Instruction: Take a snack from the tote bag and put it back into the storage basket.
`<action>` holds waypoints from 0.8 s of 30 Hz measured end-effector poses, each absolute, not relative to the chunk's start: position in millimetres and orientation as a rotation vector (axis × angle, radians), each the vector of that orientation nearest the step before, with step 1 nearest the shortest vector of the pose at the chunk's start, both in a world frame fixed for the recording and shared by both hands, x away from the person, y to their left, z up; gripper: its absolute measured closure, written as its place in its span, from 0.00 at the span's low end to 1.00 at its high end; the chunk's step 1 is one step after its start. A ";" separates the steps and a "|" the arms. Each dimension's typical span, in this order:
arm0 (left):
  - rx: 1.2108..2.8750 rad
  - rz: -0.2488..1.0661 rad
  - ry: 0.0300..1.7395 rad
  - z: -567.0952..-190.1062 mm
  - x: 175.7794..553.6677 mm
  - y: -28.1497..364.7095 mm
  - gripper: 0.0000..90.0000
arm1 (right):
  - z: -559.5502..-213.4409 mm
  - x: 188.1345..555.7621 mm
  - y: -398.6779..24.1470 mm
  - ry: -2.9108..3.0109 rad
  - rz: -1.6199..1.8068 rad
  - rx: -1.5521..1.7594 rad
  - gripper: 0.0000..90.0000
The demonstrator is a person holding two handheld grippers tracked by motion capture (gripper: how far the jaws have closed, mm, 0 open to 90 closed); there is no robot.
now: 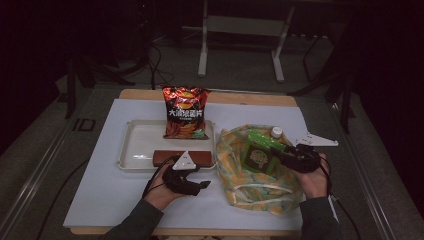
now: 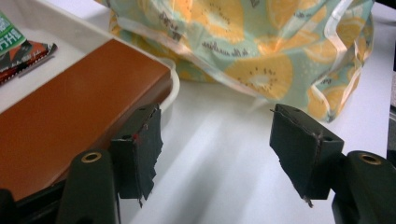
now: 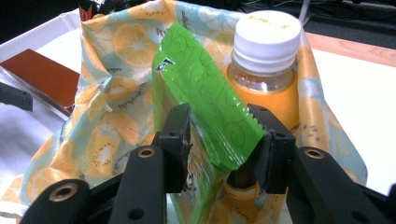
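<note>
Right gripper (image 3: 219, 144) clamps green snack packet (image 3: 205, 98) over fruit-print bag (image 3: 107, 140), right | left gripper (image 2: 217, 154) gapes empty near brown box (image 2: 79, 102)

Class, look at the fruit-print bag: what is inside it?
Inside the fruit-print bag stand a green packet, gripped by the right claw, and a white-capped orange bottle. The packet and the bag walls hide whatever lies lower down.

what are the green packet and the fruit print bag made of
Green packet: glossy plastic film, judging by its sheen and zigzag-cut sealed edge. Fruit print bag: probably thin, soft plastic, slightly shiny, with clear strip handles and loose crumpled folds.
</note>
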State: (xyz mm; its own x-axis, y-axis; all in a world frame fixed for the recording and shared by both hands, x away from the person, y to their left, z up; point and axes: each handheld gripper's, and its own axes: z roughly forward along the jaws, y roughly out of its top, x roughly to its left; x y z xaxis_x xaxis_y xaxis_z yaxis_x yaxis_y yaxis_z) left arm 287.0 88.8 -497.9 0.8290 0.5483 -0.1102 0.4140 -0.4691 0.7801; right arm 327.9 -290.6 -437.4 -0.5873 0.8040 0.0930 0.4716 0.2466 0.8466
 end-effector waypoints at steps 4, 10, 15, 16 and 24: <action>2.138 0.193 0.708 -502.7 283.6 93.5 0.38 | -436.6 328.2 -289.7 2.170 1.272 1.169 0.68; 2.122 0.194 0.712 -506.4 282.5 96.4 0.38 | -437.8 327.0 -288.4 2.188 1.265 1.156 0.69; 2.128 0.196 0.711 -510.4 283.2 95.2 0.38 | -439.1 326.2 -286.1 2.202 1.267 1.142 0.76; 2.123 0.195 0.714 -511.0 283.1 95.2 0.38 | -438.9 326.0 -286.1 2.202 1.271 1.138 0.78; 2.122 0.200 0.693 -515.2 278.4 91.1 0.38 | -437.8 323.9 -284.2 2.202 1.283 1.108 0.92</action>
